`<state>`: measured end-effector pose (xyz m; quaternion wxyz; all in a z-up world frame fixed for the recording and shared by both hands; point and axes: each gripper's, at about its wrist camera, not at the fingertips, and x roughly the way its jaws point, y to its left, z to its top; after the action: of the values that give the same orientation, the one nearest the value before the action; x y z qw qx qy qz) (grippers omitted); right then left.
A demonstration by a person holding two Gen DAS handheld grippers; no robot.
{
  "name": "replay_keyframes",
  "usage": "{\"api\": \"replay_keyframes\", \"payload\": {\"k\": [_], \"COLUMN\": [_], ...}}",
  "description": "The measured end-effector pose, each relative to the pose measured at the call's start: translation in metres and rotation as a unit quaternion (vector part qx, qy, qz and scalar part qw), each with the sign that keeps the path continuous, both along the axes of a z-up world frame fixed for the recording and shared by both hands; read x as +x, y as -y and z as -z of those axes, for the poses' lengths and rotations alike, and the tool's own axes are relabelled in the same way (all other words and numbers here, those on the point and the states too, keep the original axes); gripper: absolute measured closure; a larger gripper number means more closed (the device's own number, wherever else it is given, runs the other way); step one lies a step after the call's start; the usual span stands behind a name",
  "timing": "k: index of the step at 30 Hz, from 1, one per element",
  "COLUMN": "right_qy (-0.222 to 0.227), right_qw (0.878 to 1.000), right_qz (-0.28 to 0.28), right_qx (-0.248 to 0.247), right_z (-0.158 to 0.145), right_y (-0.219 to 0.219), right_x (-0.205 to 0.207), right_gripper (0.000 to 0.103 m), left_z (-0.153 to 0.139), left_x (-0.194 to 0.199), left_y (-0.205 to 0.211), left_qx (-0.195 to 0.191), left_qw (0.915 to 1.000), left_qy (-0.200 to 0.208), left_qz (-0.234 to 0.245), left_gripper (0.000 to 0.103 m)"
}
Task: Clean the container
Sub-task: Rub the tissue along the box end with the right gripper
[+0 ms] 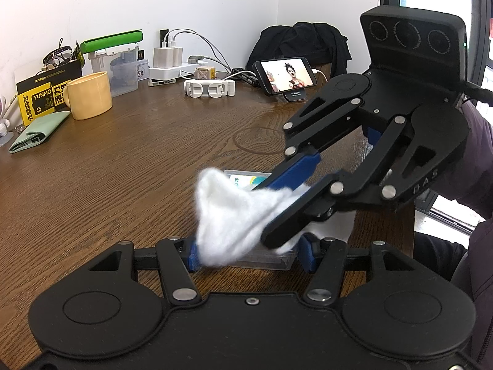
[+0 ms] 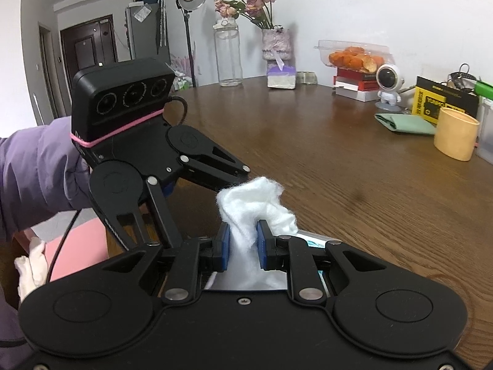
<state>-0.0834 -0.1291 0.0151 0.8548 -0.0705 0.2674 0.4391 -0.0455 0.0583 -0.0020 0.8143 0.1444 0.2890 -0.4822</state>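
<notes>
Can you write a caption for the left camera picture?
Right gripper wipes a clear container with white cotton.

Both grippers are matte black linkage frames with silver pivot pins, round embossed discs on their bases and blue finger pads (image 2: 222, 248). The left gripper (image 2: 229, 182) carries a three-lens camera block banded in pink, with a coiled black cable. The right gripper (image 1: 279, 212) bears pale lettering. Purple sleeves (image 2: 37, 169) cover the arms.
</notes>
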Motion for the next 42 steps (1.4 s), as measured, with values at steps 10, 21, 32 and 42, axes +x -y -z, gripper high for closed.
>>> {"api": "replay_keyframes", "payload": {"k": [10, 21, 32, 42], "right_qy": [0.004, 0.008, 0.005, 0.000], "right_qw": [0.999, 0.999, 1.000, 0.999], "right_qz": [0.036, 0.030, 0.014, 0.043], "right_qx": [-0.005, -0.022, -0.004, -0.029], "right_z": [0.000, -0.003, 0.000, -0.004], "right_y": [0.008, 0.015, 0.002, 0.030], "right_x": [0.013, 0.003, 0.010, 0.005], "right_gripper": [0.083, 0.083, 0.082, 0.083], "left_z": [0.000, 0.000, 0.000, 0.000], "left_x": [0.000, 0.000, 0.000, 0.000], "left_y": [0.000, 0.000, 0.000, 0.000], "left_qx": [0.000, 0.000, 0.000, 0.000], "left_qw": [1.0000, 1.0000, 1.0000, 1.0000], "left_qy": [0.000, 0.000, 0.000, -0.001], "left_qz": [0.000, 0.000, 0.000, 0.000], "left_gripper": [0.046, 0.046, 0.046, 0.046]}}
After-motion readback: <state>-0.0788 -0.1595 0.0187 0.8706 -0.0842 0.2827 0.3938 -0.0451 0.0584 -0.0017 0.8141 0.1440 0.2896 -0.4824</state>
